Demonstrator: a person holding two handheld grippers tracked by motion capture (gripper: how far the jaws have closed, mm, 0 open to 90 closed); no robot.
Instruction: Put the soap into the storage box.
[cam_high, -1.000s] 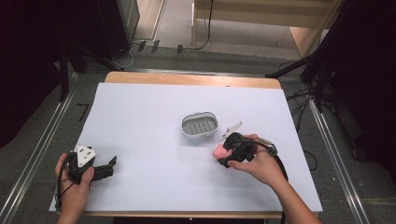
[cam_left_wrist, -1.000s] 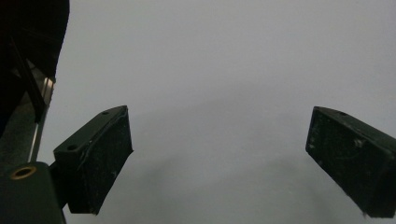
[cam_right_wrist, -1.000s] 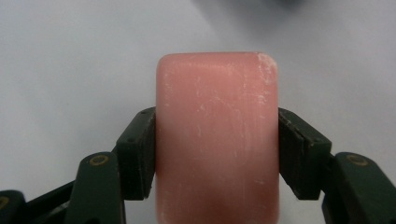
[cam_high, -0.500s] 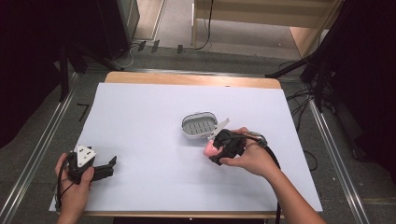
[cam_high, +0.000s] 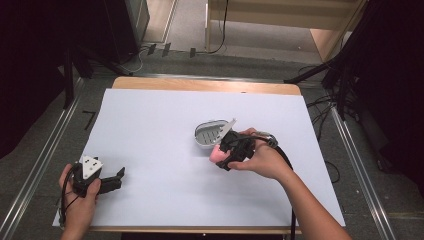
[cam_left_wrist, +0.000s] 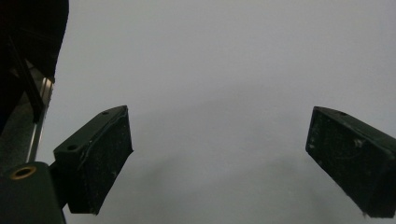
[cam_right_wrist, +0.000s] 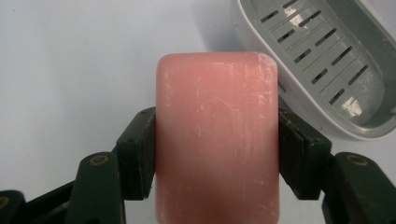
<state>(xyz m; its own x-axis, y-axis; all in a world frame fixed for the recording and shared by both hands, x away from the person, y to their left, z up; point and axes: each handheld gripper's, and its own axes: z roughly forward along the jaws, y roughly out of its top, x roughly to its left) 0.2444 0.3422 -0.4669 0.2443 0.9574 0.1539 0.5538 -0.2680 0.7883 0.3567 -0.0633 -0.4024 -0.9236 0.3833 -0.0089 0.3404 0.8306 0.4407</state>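
Soap: pink bar (cam_right_wrist: 217, 140) clamped by its two long sides in the right gripper (cam_high: 231, 152), right of the table's (cam_high: 150, 130) middle.
Change: it came from nearer the right edge to just beside the grey soap dish (cam_high: 210, 133); placing seems next.
Axis: long axis runs along the jaws, pointing beside the dish.
Left gripper (cam_left_wrist: 219, 154): jaws wide apart, idle at the near left corner.

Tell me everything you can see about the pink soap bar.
The pink soap bar is a rounded block, matte and waxy, with faint whitish scuffs. The right gripper is shut on it, one jaw against each side. It is held beside the grey slotted soap dish on the white table, not in it.
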